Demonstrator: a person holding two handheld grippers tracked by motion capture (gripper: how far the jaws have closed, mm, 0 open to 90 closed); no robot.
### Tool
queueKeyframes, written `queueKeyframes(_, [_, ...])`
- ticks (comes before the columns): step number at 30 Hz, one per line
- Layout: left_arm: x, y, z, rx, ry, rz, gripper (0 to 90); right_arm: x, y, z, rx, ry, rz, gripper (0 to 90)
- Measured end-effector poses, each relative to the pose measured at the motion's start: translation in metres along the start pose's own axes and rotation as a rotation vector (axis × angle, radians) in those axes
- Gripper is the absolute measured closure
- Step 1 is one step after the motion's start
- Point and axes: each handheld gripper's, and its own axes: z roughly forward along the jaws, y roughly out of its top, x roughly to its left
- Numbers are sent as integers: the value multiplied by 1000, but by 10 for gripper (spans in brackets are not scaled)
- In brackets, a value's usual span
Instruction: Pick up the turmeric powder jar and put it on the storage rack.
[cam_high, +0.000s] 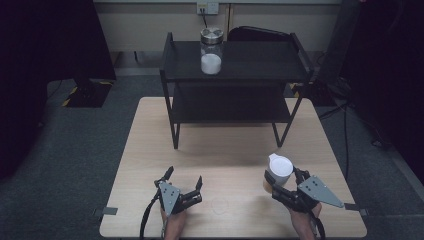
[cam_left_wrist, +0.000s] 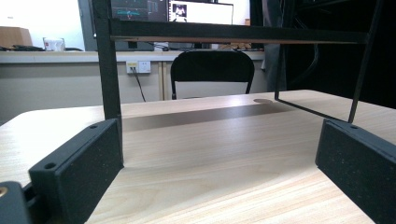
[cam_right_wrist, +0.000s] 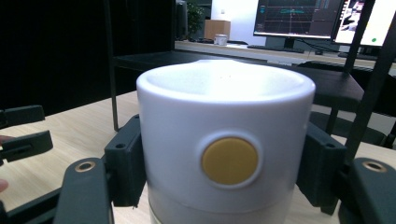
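A white container (cam_high: 279, 170) with a white lid and a round yellow button (cam_right_wrist: 229, 160) on its side is gripped by my right gripper (cam_high: 283, 181) at the table's front right; both pads press on its sides, and it is lifted a little off the wood. My left gripper (cam_high: 183, 179) rests low at the front left of the table, jaws wide open with nothing between them; in the left gripper view its fingers (cam_left_wrist: 79, 168) frame bare wood. A glass jar (cam_high: 211, 51) with a metal lid and white powder stands on top of the black shelf rack (cam_high: 235, 75).
The black two-tier rack stands on the far half of the light wooden table (cam_high: 150, 150), its legs (cam_high: 175, 135) near the middle. A black chair (cam_left_wrist: 212, 70) sits behind the table. Grey carpet surrounds the table. Monitors (cam_right_wrist: 299, 18) stand on a far desk.
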Motion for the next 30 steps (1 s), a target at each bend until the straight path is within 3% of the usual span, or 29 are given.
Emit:
queueKeyframes(18, [0, 0, 0, 0, -1, 0, 2, -16, 55, 9, -12, 51, -14, 304])
queueKeyframes(30, [0, 0, 0, 0, -2, 0, 2, -35, 89, 20, -30, 119, -23, 304])
